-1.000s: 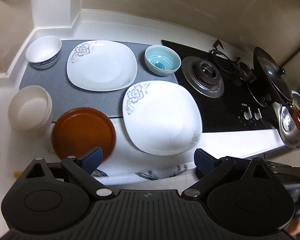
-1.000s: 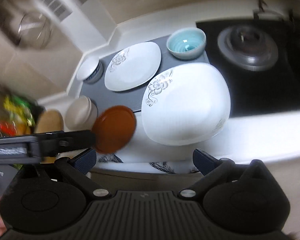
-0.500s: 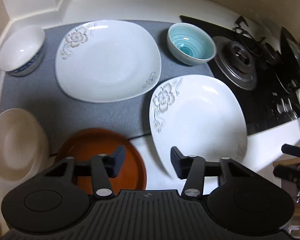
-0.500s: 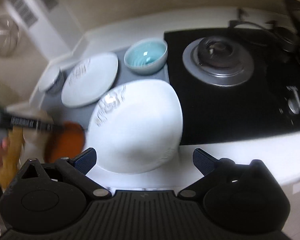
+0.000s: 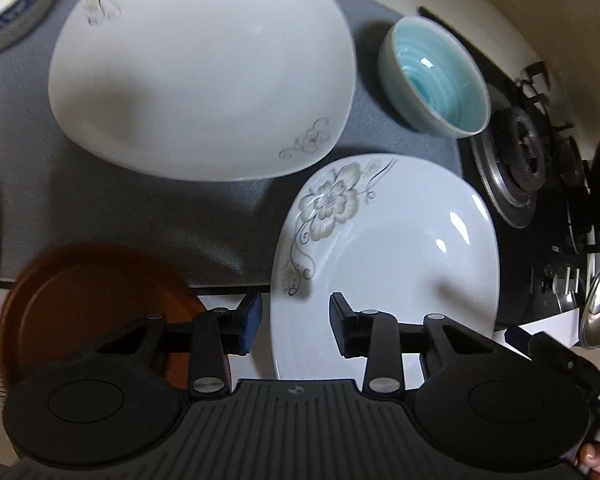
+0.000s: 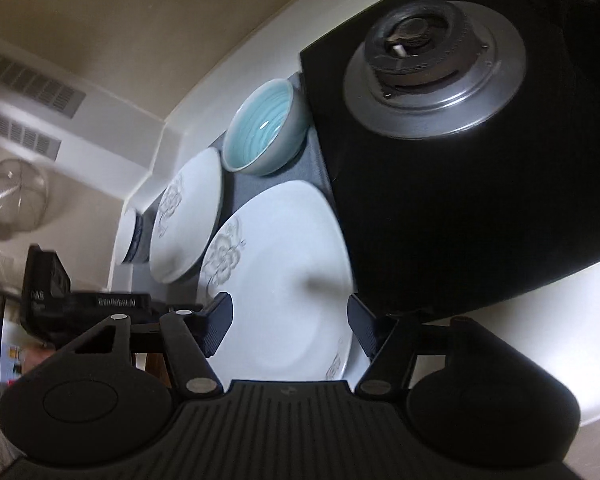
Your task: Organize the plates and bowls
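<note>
Both grippers have dropped in over the near plate (image 5: 384, 256) at the worktop's front edge, so a two-sided lift looks imminent. The left gripper (image 5: 296, 328) is closing across its left rim, the right gripper (image 6: 290, 324) narrowing over the plate, neither pressing yet. It is glossy white china, squarish, flower-printed.

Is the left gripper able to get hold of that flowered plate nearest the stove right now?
Probably yes. The left gripper, jaws closing, straddles the near rim of the flowered plate, with nothing between. The brown plate sits clear, off to the side.
</note>
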Tool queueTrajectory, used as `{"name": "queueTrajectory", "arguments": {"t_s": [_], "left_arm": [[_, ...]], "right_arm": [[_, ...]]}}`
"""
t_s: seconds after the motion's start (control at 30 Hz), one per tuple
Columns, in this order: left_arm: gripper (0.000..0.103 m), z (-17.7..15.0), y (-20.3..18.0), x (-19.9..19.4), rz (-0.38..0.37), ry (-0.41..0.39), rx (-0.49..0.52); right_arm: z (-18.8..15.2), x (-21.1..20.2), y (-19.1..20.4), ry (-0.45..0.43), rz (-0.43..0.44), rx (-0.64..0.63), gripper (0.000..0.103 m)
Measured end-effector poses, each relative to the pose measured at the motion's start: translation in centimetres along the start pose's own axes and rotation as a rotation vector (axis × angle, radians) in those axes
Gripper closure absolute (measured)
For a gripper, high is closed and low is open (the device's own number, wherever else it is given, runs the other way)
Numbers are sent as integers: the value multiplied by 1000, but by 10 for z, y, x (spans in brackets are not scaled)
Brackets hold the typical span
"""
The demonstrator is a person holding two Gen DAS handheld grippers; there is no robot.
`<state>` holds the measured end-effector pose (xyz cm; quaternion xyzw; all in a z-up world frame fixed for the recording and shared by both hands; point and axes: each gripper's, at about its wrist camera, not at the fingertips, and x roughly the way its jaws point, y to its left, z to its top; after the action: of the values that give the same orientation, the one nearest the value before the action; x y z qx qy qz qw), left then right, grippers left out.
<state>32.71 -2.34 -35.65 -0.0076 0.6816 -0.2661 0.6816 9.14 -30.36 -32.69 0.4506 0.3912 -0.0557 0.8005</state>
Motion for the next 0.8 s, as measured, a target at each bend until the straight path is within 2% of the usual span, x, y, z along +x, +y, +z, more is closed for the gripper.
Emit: {"name": "queueTrajectory", "arguments": {"t_s": [0.13,0.23,0.4,0.53,0.57,0.63,0.67,0.73,0.8], "left_arm": [[66,0,-4,8,-4,12,4],[64,0,-5,11,-2,26,0],[57,-6,-2,14,-29,21,-24],[51,-7,0,14,-45,25,-47],[48,-9,1,14,-54,25,-57],[44,-11,2,13,-67,21,-63],[43,-11,1,14,-69,20,-64],[42,-12,-3,14,-56,18,-56],[42,-13,-7,14,-40,11,-55]], "right_arm": [[1,9,-13,-11,57,105,33],[3,11,-9,-20,47,47,34],[11,9,-18,3,53,45,52],[16,7,-31,0,21,56,52],[17,9,-33,12,32,61,52],[17,15,-34,51,106,37,52],[17,18,-32,69,121,12,46],[16,24,-28,83,115,-22,45],[17,31,-32,103,130,-4,44]]}}
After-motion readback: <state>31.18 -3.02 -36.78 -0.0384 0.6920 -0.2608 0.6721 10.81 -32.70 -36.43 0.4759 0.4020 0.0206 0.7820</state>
